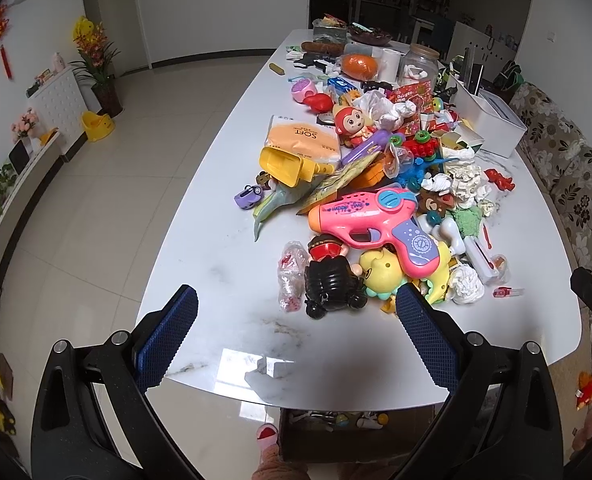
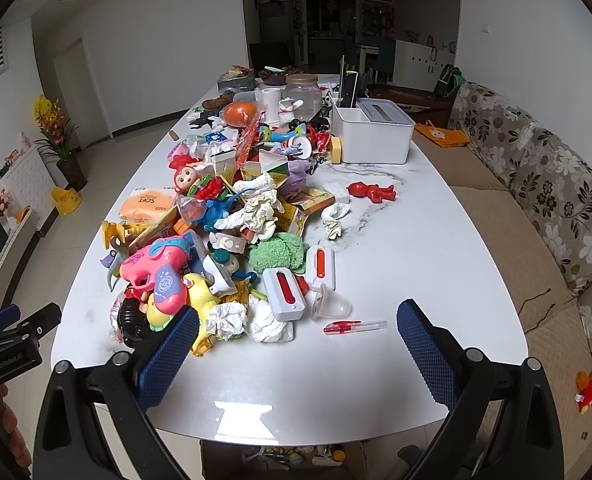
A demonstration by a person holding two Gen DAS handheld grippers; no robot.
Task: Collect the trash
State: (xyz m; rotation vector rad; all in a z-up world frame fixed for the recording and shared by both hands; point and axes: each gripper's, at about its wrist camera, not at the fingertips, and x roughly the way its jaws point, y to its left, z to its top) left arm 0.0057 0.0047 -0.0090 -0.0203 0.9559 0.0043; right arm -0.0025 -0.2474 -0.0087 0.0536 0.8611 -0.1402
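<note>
White marble-look stone made up the glossy top of the long oval bench (image 2: 376,392), and a heap of plastic toys and rubbish ran down its middle. The left gripper (image 1: 296,312) hovered over the bare near end with its blue ridged fingers (image 1: 167,336) spread wide and nothing between them; the right gripper (image 2: 298,330) hung likewise, its blue fingers (image 2: 426,350) parted and empty. The trash lay mixed into the pile: a crumpled white tissue ball (image 2: 227,320) sat at the near edge of the heap just beside the right gripper's left finger, touching a second crushed white paper wad (image 2: 269,324), and a smaller creased paper scrap (image 2: 334,220) lay apart on the open stone to the right. In the left wrist view a crinkled clear plastic wrapper with red print (image 1: 291,276) rested on the bench beside a black-haired doll figure (image 1: 332,284). A pink and purple toy gun (image 1: 376,224) lay over the pile, with a yellow soft toy animal (image 1: 384,272) under its grip. A thin clear pen with a red cap (image 2: 354,326) lay alone on the stone between the right gripper's fingers. Farther back stood a white rectangular plastic storage box (image 2: 372,136), an orange pack of soft tissues (image 1: 300,140), and a red plastic toy figure (image 2: 372,192) lying by itself. A floral patterned sofa (image 2: 556,200) ran along the right side of the bench
</note>
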